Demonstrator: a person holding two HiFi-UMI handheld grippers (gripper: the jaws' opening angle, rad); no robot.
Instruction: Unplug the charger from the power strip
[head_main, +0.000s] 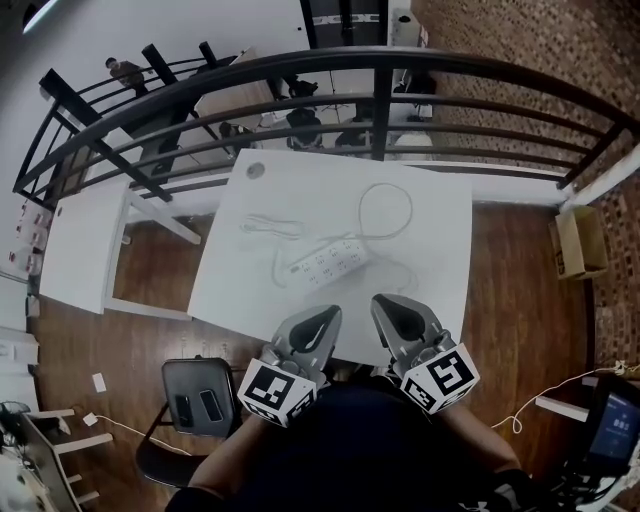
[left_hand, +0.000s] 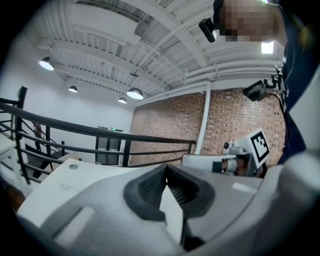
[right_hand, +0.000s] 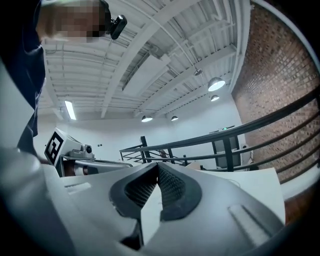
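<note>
A white power strip (head_main: 328, 263) lies on the white table (head_main: 440, 215), with a white cable looping behind it (head_main: 388, 210) and a second thin cable (head_main: 270, 225) to its left. At this size I cannot make out the charger on the strip. My left gripper (head_main: 328, 314) and right gripper (head_main: 386, 302) hang side by side over the table's near edge, well short of the strip. Both are shut and hold nothing. The left gripper's (left_hand: 166, 168) ribbed pads meet at their tips in the left gripper view. In the right gripper view, the right gripper (right_hand: 157, 166) looks the same.
A black railing (head_main: 380, 95) runs behind the table, with a brick wall (head_main: 520, 60) to the right. A second white table (head_main: 80, 240) stands at the left. A dark chair (head_main: 195, 400) is at the near left and a cardboard box (head_main: 580, 242) at the right.
</note>
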